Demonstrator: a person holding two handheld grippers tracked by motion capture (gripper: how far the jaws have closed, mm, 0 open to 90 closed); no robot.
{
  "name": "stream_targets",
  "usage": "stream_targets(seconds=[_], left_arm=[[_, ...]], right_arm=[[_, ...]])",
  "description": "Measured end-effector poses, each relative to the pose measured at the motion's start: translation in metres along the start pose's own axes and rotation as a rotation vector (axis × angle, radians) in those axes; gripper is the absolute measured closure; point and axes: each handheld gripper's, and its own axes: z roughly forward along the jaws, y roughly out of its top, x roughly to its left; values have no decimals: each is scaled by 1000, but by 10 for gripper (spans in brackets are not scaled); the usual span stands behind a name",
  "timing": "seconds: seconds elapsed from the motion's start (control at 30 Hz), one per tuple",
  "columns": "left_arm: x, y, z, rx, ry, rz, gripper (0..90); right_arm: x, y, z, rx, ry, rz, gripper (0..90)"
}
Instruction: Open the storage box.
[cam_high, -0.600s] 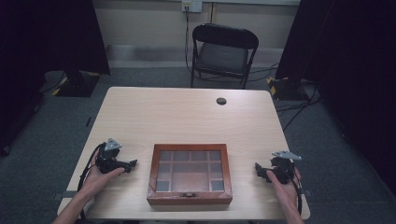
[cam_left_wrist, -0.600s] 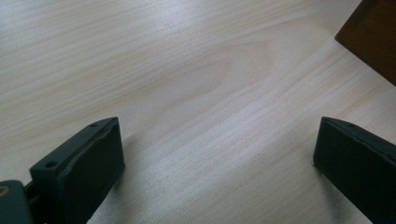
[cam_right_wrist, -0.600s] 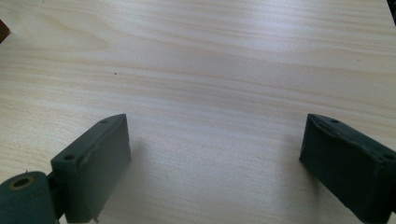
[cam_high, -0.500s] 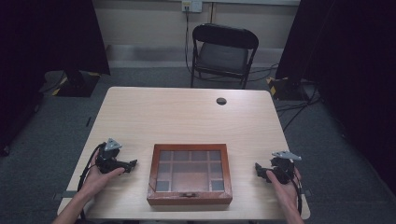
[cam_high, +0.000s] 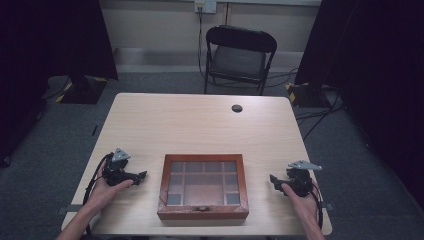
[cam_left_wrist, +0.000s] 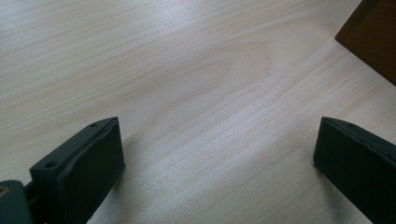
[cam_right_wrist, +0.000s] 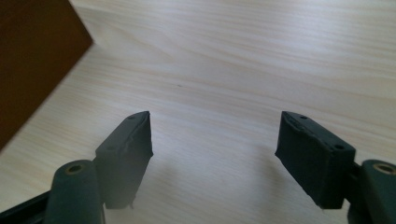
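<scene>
Flanking the wooden box (cam_high: 203, 186) from both sides, the two grippers rest low on the table (cam_high: 200, 125) with nothing between their jaws, so the work looks to be at its very start: the approach to the box, not yet a touch. The left gripper (cam_high: 142, 175) has its jaws spread wide over bare wood, and the box lies just off its tips to the inner side. The right gripper (cam_high: 272, 178) likewise stands with jaws apart and empty, the box a short way beyond its tips on the opposite flank. The lid with its glass panes is down and the small latch (cam_high: 202, 208) sits at the near edge, so the next move probably calls for one gripper to steady a side wall while the other comes round to the latch or the lid's front lip. The high view gives the whole layout, the compartments under the glass and the latch; the left gripper view adds a close look at a brown corner of the box (cam_left_wrist: 373, 37) ahead and to the right of the jaws, and the right gripper view shows the box's side wall (cam_right_wrist: 32, 60) ahead and to the left, apart from the pads.
</scene>
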Motion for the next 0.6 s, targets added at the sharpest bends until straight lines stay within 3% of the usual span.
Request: stream_targets(seconds=[0.17, 0.27, 0.53, 0.6], left_arm=[[0, 0, 0, -3, 0, -2, 9], [0, 0, 0, 0, 0, 0, 9], [0, 0, 0, 0, 0, 0, 9], [0, 0, 0, 0, 2, 2, 9]], right_arm=[[10, 11, -12, -20, 117, 19, 376], [16, 17, -17, -42, 153, 10, 397], [37, 38, -27, -73, 255, -46, 444], [49, 47, -31, -79, 297, -84, 461]])
